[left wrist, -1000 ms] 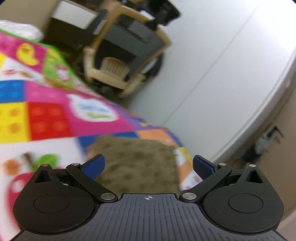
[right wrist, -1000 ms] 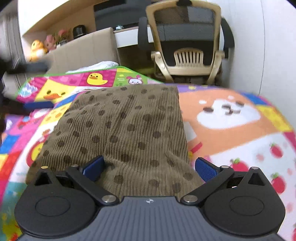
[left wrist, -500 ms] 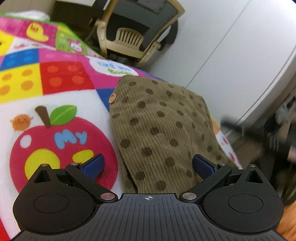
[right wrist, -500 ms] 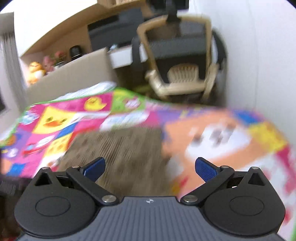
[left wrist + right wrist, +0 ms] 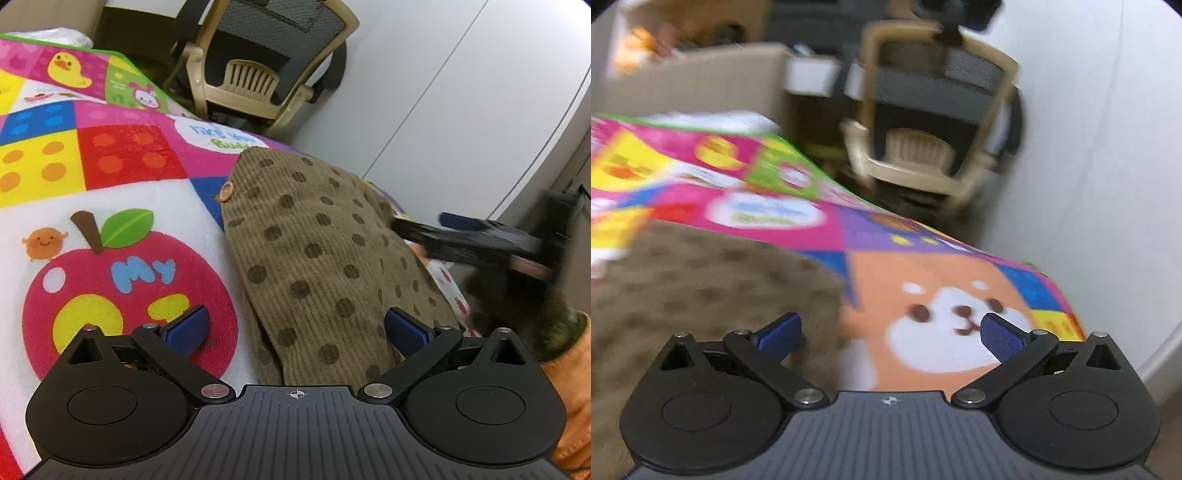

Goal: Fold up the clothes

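A folded brown corduroy garment (image 5: 314,266) with dark dots lies on a bright play mat (image 5: 110,166); a small button (image 5: 226,191) shows at its far left corner. My left gripper (image 5: 295,328) is open over the garment's near left edge, holding nothing. In the left wrist view my right gripper (image 5: 469,232) appears blurred at the garment's right side. In the right wrist view the right gripper (image 5: 890,334) stands open and empty, with the garment (image 5: 701,288) low on the left and the mat's dog picture (image 5: 945,317) ahead.
A beige and grey office chair (image 5: 266,70) stands beyond the mat's far edge, also seen in the right wrist view as the chair (image 5: 934,122). A white wall (image 5: 461,92) runs along the right. A sleeve in orange (image 5: 569,376) sits at the lower right.
The left view has settled over the garment's left edge after a swing. The right gripper has pulled back off the garment and turned right, toward the dog picture.
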Demonstrator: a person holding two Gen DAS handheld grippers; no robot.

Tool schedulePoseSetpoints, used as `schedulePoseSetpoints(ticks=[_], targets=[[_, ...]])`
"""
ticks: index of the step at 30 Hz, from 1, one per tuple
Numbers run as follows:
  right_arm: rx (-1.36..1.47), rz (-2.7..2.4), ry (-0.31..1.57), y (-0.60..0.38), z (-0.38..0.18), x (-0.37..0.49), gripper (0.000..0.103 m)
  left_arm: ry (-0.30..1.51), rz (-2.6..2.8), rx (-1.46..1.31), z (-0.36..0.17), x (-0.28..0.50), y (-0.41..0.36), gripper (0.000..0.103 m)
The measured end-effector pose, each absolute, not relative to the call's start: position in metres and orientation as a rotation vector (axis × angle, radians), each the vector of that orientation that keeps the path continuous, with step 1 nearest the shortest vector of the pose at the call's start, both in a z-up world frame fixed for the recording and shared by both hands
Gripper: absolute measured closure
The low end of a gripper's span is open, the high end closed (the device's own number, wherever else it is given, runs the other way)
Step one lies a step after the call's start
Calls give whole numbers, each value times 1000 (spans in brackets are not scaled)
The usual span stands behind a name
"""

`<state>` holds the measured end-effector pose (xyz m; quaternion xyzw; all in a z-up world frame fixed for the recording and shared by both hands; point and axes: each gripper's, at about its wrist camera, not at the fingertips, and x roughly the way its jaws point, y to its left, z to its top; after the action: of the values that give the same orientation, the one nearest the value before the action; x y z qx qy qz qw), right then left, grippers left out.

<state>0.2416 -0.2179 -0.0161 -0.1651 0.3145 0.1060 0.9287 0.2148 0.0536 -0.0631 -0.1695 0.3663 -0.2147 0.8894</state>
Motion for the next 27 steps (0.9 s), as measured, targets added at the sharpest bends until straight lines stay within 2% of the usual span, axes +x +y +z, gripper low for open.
schedulePoseSetpoints(ticks=[6, 9, 16, 27], targets=[[-485, 231, 596, -217, -22, 194, 0, 758, -448, -343, -64, 215, 53, 0], [-457, 211, 591, -223, -18, 188, 0, 769, -441, -350, -62, 214, 54, 0], [-277, 381, 563, -230, 4, 163, 0, 819, -429, -427, -59, 201, 61, 0], [27, 376, 705, -262, -3, 210, 0, 856, -397, -400, -56, 203, 50, 0]])
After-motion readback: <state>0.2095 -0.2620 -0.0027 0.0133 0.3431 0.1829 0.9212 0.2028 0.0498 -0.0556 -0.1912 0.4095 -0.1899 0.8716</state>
